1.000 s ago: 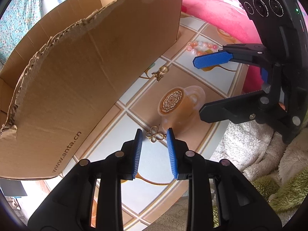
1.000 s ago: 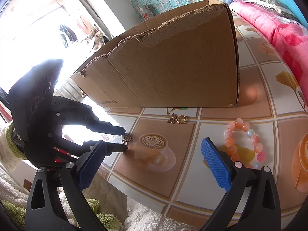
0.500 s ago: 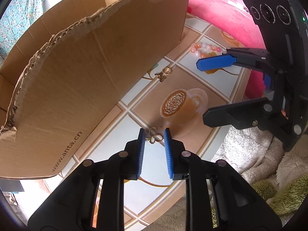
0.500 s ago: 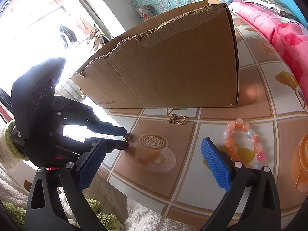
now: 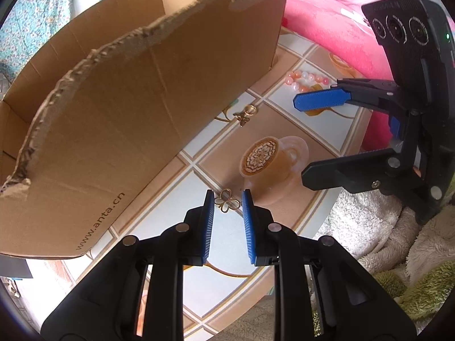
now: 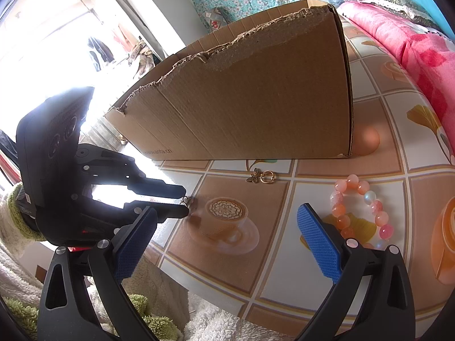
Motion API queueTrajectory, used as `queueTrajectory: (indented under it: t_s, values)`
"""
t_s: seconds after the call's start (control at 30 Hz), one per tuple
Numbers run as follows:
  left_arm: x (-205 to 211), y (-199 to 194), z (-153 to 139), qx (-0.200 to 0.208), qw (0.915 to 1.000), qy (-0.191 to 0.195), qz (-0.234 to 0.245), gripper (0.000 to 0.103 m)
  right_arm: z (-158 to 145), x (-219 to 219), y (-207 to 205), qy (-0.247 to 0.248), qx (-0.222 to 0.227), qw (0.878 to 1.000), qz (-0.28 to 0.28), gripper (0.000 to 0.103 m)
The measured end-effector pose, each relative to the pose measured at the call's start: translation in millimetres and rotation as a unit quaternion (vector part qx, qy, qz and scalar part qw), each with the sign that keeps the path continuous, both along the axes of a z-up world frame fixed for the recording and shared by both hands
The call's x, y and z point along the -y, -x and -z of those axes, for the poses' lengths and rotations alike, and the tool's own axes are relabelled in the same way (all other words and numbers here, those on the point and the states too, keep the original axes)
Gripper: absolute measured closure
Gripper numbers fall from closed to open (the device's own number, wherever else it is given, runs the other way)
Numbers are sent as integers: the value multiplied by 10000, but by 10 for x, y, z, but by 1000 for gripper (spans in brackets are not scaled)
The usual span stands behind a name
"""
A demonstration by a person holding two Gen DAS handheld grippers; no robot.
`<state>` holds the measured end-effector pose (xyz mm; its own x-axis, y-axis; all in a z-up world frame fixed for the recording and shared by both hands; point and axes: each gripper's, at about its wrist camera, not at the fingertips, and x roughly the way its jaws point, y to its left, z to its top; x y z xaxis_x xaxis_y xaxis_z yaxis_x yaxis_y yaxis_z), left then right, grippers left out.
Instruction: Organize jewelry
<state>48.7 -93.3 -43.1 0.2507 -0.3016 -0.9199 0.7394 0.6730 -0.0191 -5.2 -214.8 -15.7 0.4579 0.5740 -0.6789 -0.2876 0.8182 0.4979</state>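
Observation:
A small gold butterfly earring (image 5: pixel 227 201) lies on the patterned tablecloth (image 5: pixel 227 250) and spans the gap between my left gripper's (image 5: pixel 227 199) blue pads, which touch both of its sides. In the right wrist view the same earring (image 6: pixel 186 200) shows at the left gripper's (image 6: pixel 184 201) tips. A second gold earring (image 5: pixel 244 115) (image 6: pixel 261 176) lies near the box wall. A pink and orange bead bracelet (image 6: pixel 361 207) (image 5: pixel 304 81) rests further right. My right gripper (image 6: pixel 227 211) (image 5: pixel 300 139) hovers wide open over the printed coffee cup, holding nothing.
A large torn cardboard box (image 5: pixel 128 113) (image 6: pixel 256 108) stands open-topped behind the jewelry. A pink blanket (image 6: pixel 412 42) borders the far right. White and green fleece (image 5: pixel 369 227) lies off the table's near edge.
The left gripper's jaws have narrowed around the butterfly earring and slid forward onto it. The right gripper has stayed still.

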Motion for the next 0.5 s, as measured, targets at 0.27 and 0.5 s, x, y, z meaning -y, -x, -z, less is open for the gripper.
queueTrajectory:
  t_s: [0.27,0.5]
  values:
    - [-191,32,-202,226,9979,349,-488,84,-29,-3,-27,125,-70,9999,85,17]
    - [-426,58,-253,391,9910,729,-1057,84,-168,-140,-104,929,277,9952,101,44]
